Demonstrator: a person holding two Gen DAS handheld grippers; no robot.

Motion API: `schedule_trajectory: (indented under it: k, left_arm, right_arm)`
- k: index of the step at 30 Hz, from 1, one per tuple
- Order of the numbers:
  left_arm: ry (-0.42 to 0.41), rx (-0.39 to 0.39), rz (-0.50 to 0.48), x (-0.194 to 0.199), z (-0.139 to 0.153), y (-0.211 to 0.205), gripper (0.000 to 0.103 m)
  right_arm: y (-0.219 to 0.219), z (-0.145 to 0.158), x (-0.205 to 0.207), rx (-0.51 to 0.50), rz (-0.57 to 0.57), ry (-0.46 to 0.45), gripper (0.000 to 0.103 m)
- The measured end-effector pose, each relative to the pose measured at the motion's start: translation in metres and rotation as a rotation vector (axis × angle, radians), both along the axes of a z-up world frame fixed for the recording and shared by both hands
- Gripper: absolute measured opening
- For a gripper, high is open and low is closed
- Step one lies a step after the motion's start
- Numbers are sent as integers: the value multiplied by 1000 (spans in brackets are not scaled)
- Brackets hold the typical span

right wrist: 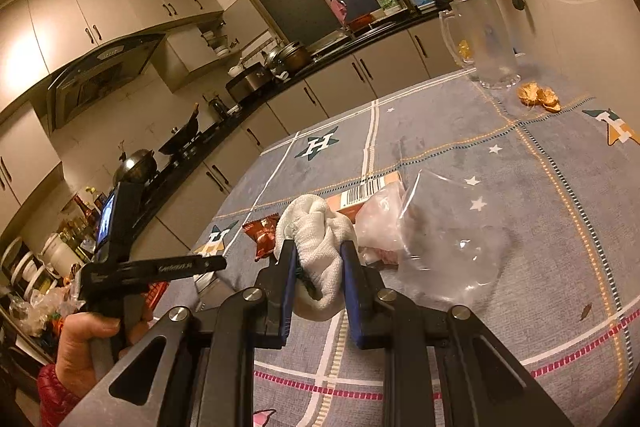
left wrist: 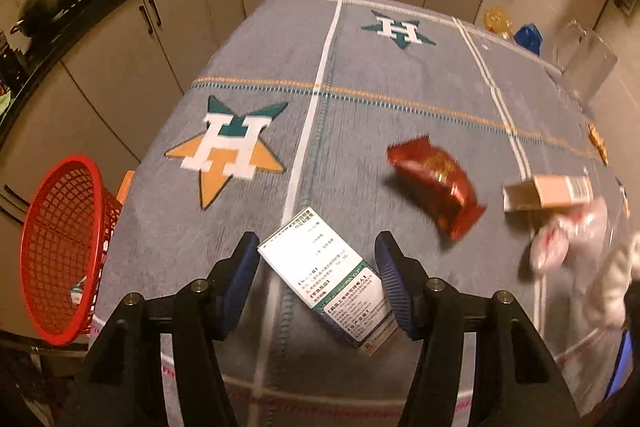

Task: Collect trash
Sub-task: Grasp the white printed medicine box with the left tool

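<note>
One white box (left wrist: 328,279) between the left hand-held gripper's (left wrist: 316,255) open fingers.

The left gripper (left wrist: 316,267) hangs over a white and green printed carton (left wrist: 332,287) lying flat on the grey tablecloth (left wrist: 360,107) near the table's near edge, its blue pads either side of the carton and apart from it. A red snack wrapper (left wrist: 438,187) lies toward the right edge, beside an open cardboard box (left wrist: 548,193). A red mesh basket (left wrist: 60,251) stands off the left edge.
</note>
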State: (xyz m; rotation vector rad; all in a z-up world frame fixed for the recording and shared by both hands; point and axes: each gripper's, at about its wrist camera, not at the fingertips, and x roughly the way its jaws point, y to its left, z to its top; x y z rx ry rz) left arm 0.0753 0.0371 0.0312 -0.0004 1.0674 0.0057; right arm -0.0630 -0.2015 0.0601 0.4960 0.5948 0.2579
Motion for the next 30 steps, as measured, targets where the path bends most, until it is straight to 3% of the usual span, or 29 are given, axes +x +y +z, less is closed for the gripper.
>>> schedule_trajectory:
  k: [8, 13, 15, 18, 20, 30]
  left_arm:
    - [-49, -53, 4, -22, -6, 9, 60]
    - [-70, -18, -34, -41, -10, 8, 49]
    - [-32, -19, -40, -46, -18, 8, 49]
    - [-56, 17, -59, -57, -22, 7, 48]
    - [-70, 11, -68, -63, -20, 6, 33]
    - [-166, 27, -92, -80, -5, -7, 34]
  right_arm:
    - [3, 0, 2, -13, 7, -1, 24]
    - [8, 1, 1, -23, 28, -6, 24]
    - [10, 1, 2, -29, 37, -8, 24]
    - [11, 1, 3, -38, 43, -14, 24]
    - [13, 0, 3, -45, 50, -11, 24]
    - [26, 3, 2, -92, 108, -50, 24]
